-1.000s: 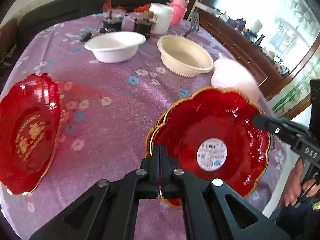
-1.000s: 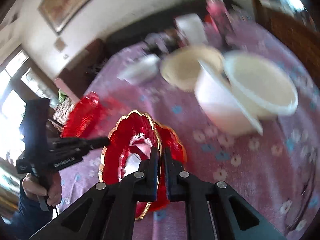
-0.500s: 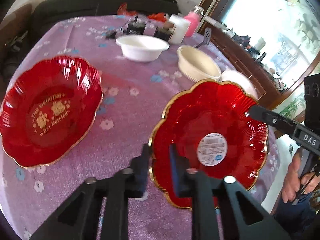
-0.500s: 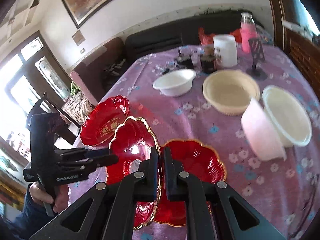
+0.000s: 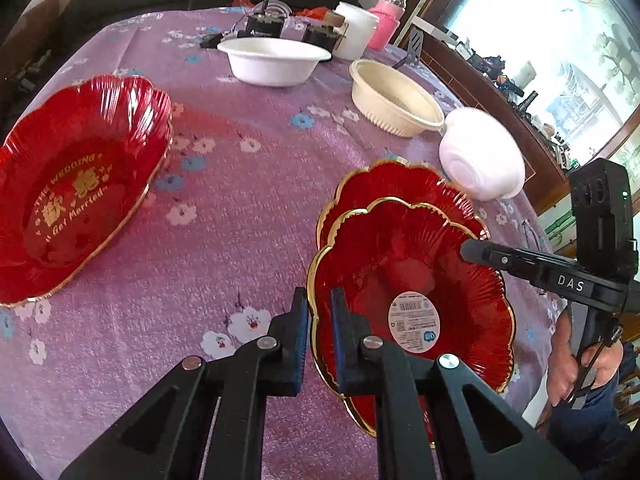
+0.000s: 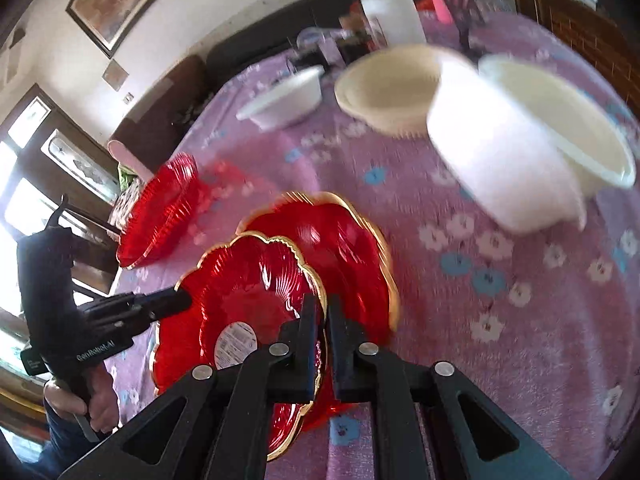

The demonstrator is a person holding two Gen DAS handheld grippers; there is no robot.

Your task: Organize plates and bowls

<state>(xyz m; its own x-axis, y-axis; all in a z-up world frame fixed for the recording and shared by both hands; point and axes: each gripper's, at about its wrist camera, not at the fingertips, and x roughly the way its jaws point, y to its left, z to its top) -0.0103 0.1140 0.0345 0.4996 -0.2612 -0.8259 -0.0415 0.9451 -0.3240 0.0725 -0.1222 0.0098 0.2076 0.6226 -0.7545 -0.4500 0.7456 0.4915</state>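
A red gold-rimmed plate with a round sticker hangs tilted just over a second red plate that lies on the purple cloth. My left gripper has its jaws a little apart, and the near rim runs between the pads without being pinched. On the opposite rim my right gripper is shut, and its tip shows in the left wrist view. My left gripper's tip shows in the right wrist view. A third red plate with gold lettering lies at the left.
A white bowl and a cream bowl stand further back. A white bowl on its side leans on another bowl. A white cup, a pink bottle and black devices line the far edge.
The stickered plate has come down close over the lower red plate. My left jaws, shut on its rim a second ago, have parted. My right gripper sank with the plate.
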